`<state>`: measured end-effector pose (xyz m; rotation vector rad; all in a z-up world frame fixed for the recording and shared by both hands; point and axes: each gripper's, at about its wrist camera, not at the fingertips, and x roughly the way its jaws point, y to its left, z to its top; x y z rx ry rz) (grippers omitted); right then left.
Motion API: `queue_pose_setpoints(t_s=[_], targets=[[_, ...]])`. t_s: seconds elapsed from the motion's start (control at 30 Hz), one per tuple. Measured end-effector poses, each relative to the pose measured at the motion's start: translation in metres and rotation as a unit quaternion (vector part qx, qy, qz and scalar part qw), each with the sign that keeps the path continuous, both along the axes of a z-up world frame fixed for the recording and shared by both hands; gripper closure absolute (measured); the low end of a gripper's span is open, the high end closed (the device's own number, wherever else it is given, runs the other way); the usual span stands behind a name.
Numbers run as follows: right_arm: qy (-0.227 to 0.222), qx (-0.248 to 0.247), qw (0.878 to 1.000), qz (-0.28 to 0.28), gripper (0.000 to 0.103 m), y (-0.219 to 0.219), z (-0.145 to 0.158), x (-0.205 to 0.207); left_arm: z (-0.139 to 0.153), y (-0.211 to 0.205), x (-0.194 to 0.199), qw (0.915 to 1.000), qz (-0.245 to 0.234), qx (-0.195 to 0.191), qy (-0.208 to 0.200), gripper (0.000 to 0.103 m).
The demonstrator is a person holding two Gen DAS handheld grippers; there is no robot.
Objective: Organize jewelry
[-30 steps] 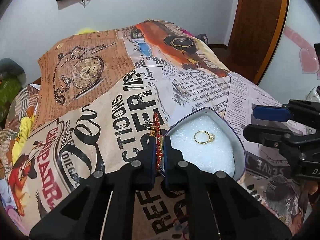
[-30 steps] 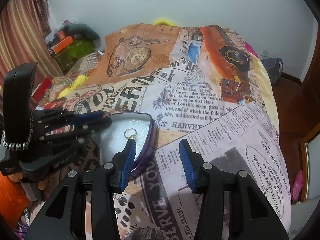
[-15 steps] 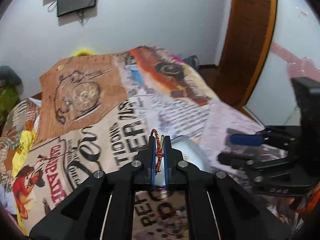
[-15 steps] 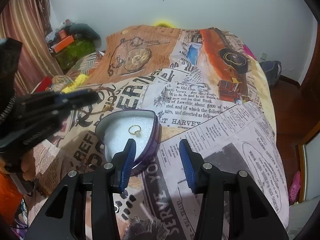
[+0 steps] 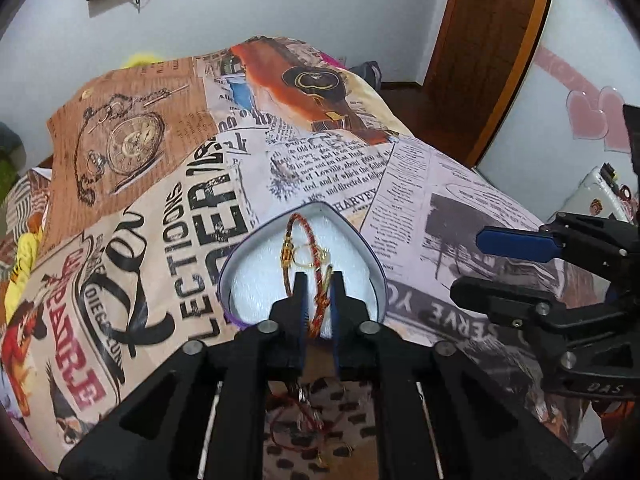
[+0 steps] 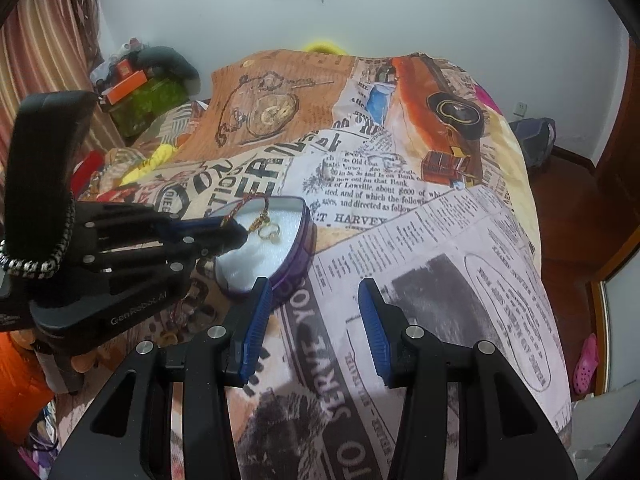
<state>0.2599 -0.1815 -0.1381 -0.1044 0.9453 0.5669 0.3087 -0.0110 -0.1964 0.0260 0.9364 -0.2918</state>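
Note:
A purple heart-shaped box (image 5: 376, 276) with white foam lining lies on the printed bedspread; it also shows in the right wrist view (image 6: 302, 240). A gold ring (image 6: 269, 233) lies on the foam. My left gripper (image 5: 318, 282) is over the box's near edge, its jaws a little apart around a red braided bracelet (image 5: 314, 240) with gold clasps, whose loop rests on the foam over the ring. The left gripper also appears in the right wrist view (image 6: 224, 226). My right gripper (image 6: 316, 292) is open and empty, just right of the box; it appears in the left wrist view (image 5: 480, 264).
More jewelry with red cord (image 5: 304, 416) lies on the bedspread under the left gripper. Clutter and a green box (image 6: 148, 100) sit at the bed's far left. A wooden door (image 5: 480, 40) and bags stand beyond the bed's right side.
The left gripper has come down from above the bed to the box, laid the bracelet loop on the foam and its jaws have parted slightly. The right gripper stays put.

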Motion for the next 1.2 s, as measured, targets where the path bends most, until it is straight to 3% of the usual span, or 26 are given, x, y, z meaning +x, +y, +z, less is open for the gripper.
queue_pose_setpoints(t_s=[0.1,0.13,0.4,0.67,0.83,1.03,1.1,1.2], targets=[[0.003,-0.004,1.0,0.003,0.062,-0.001,-0.001,-0.005,0.007,0.007,-0.013,0.9998,0.012,-0.007,-0.014,0.063],[0.004,-0.004,1.0,0.005,0.062,0.0,-0.002,-0.007,0.01,0.009,-0.017,0.9996,0.016,-0.009,-0.019,0.062],[0.016,-0.005,1.0,0.016,0.062,0.005,-0.003,-0.023,0.019,0.032,-0.05,0.9988,0.044,0.002,-0.02,0.061],[0.023,-0.006,0.999,0.022,0.062,0.014,-0.003,-0.038,0.003,0.046,-0.076,0.9986,0.052,0.009,0.005,0.061],[0.038,-0.016,0.999,0.024,0.061,0.018,-0.013,-0.044,-0.015,0.05,-0.086,0.9981,0.051,-0.008,0.034,0.061],[0.047,-0.034,0.998,0.024,0.061,0.018,-0.025,-0.05,-0.023,0.052,-0.086,0.9973,0.048,-0.036,0.041,0.062],[0.051,-0.036,0.998,0.026,0.061,0.018,-0.028,-0.051,-0.024,0.05,-0.083,0.9972,0.041,-0.045,0.043,0.069],[0.053,-0.04,0.997,0.028,0.061,0.019,-0.032,-0.053,-0.027,0.049,-0.077,0.9967,0.042,-0.051,0.046,0.07]])
